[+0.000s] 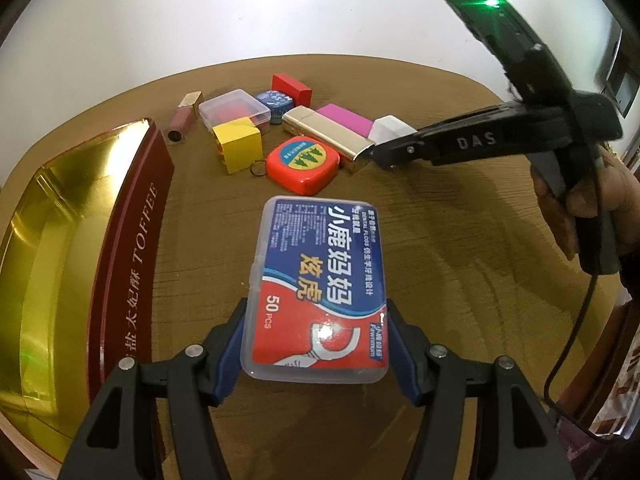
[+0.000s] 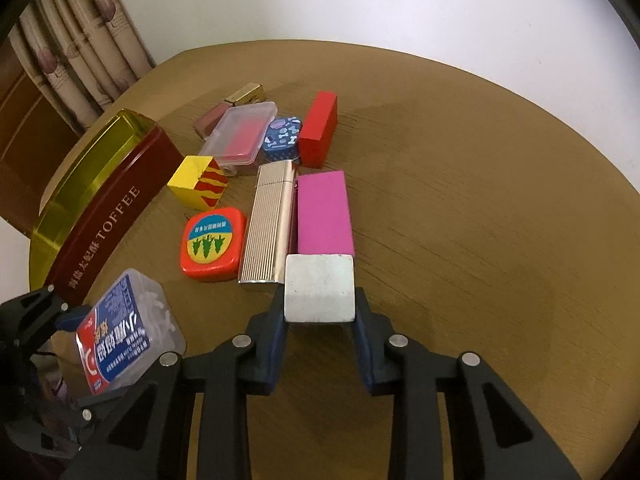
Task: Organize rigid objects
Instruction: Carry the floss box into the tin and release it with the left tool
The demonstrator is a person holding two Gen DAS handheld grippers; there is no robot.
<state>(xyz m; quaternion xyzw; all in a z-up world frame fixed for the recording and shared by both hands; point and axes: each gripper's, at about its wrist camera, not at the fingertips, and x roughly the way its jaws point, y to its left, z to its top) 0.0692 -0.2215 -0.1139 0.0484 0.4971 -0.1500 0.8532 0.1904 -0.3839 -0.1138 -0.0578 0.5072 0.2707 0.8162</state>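
Tongs first: our left gripper (image 1: 316, 344) clamped the floss box (image 1: 318, 284) above the table (image 1: 460, 248). Our right gripper (image 2: 320, 312) seemingly squeezed the white block (image 2: 319, 288), just beside the pink box (image 2: 324, 212).

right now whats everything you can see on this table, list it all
toffee tin: 1, dark red with gold inside, open, table's left edge
floss box: 1, clear with blue-red label, in left gripper
white block: 1, white, in right gripper
pink block: 1, beside the ribbed case
ribbed case: 1, pale gold, flat
tape measure: 1, orange-red, by the ribbed case
yellow cube: 1, yellow with red stripes
clear box: 1, red contents
blue tin: 1, small, patterned
red block: 1, on edge
lipstick: 1, pink-gold, far end
table: 1, brown
left gripper: shut on floss box
right gripper: shut on white block
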